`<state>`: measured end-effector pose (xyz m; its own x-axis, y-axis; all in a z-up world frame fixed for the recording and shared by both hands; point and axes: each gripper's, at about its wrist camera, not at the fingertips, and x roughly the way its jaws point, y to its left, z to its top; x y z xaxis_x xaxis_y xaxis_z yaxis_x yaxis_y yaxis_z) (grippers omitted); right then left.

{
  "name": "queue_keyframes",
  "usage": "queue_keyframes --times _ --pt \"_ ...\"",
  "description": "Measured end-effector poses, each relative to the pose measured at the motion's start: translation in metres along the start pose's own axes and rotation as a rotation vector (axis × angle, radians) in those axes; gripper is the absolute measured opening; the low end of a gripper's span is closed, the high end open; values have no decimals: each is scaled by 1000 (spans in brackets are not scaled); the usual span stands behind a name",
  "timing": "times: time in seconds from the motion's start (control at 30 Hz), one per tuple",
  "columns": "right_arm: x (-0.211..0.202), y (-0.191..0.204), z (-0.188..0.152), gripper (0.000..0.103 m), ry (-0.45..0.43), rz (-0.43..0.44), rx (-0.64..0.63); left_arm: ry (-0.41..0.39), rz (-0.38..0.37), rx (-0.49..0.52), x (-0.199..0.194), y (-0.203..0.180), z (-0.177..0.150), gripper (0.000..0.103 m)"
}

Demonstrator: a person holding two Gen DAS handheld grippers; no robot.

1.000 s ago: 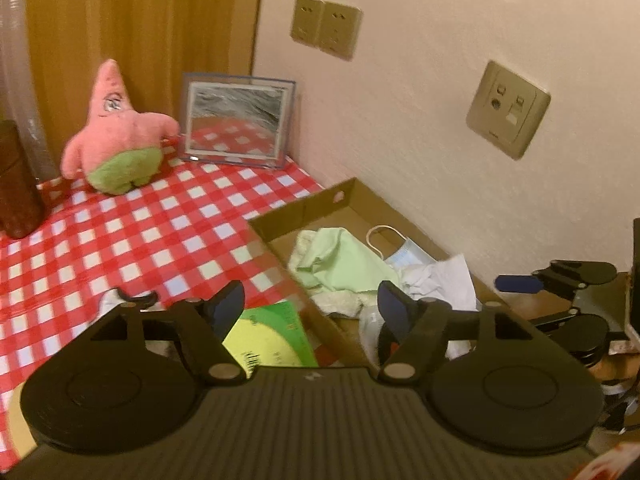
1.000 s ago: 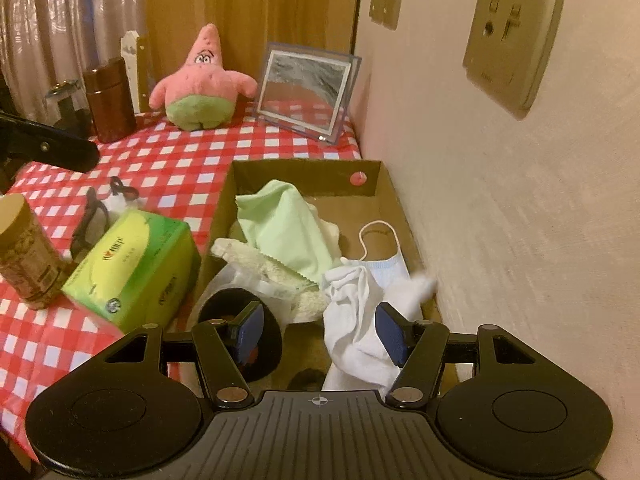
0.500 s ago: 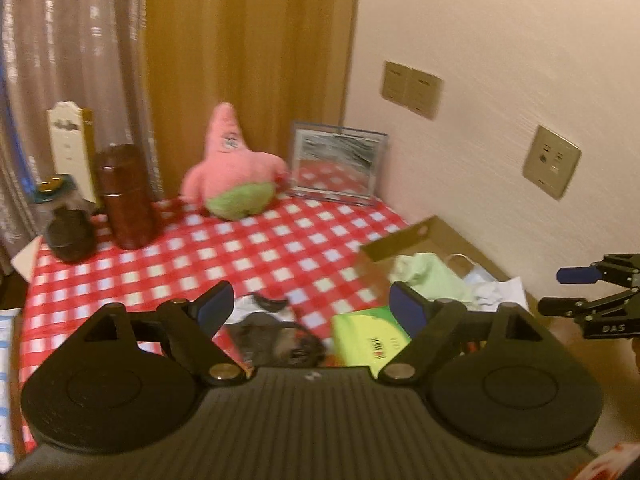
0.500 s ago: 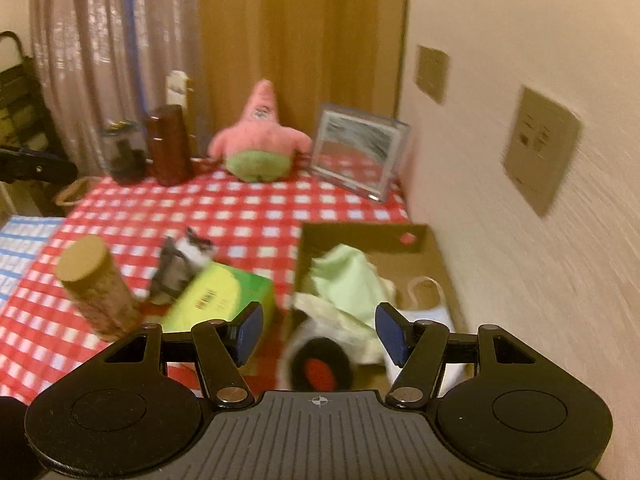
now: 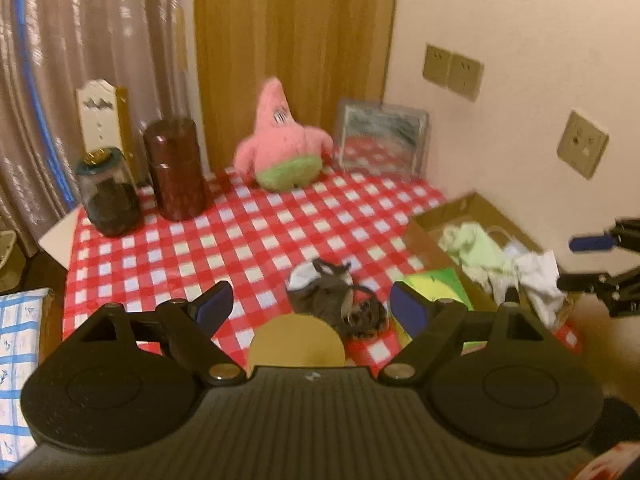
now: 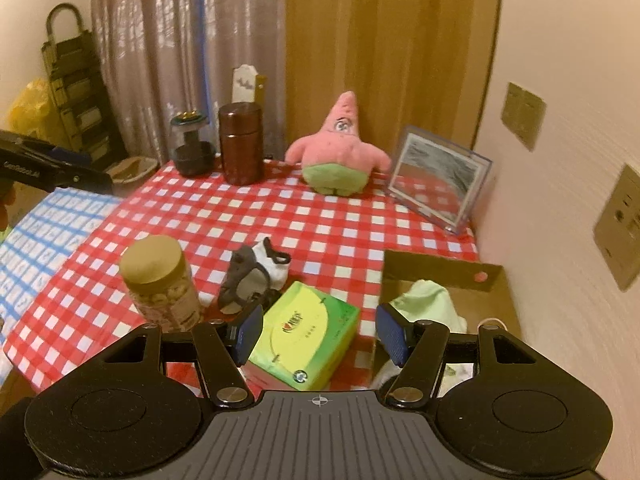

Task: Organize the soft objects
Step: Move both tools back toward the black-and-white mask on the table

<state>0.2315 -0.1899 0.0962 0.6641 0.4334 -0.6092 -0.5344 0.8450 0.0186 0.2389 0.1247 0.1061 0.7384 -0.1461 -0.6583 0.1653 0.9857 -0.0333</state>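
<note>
Right wrist view, left to right.

1. Left gripper [image 6: 56, 170], far left edge: seen side-on, partly cut off; in its own view [image 5: 310, 306] released, nothing between the jaws.
2. Clear plastic jar with tan lid [image 6: 160, 280], lower left: hard, standing just beside item 3.
3. Crumpled grey-and-white socks [image 6: 254, 276], centre: the loose soft item on the red-and-white checked table [image 6: 320, 216]. Judged light, limp, not fragile; will sag and trail when lifted. Best hold: pinch the raised bunch at the middle, not a stray cuff.
4. Green-and-yellow tissue box [image 6: 306, 342], lower centre: close against the socks' near side.
5. Right gripper [image 6: 319, 332], bottom centre: released, empty, over the tissue box.
6. Pink star-shaped plush toy with green shorts [image 6: 340, 154], upper centre: upright at the table's back edge. Squashy, bulky; grip an arm or the pointed head.
7. Open brown cardboard box [image 6: 440, 274], lower right, against the wall: holds a pale green cloth [image 6: 430, 304].

Room: the jar and tissue box flank the socks; approach from above. Mid-table is bare checked cloth.
</note>
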Motion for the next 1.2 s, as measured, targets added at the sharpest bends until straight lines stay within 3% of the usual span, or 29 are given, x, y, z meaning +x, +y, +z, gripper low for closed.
queue_keyframes --times 0.5,0.8,1.2 --pt "53 13 20 62 60 39 -96 150 -31 69 63 36 19 84" --pt "91 11 32 62 92 81 -123 225 -106 113 112 46 25 84" --pt "144 3 37 62 146 105 -151 272 -142 382 188 38 39 84"
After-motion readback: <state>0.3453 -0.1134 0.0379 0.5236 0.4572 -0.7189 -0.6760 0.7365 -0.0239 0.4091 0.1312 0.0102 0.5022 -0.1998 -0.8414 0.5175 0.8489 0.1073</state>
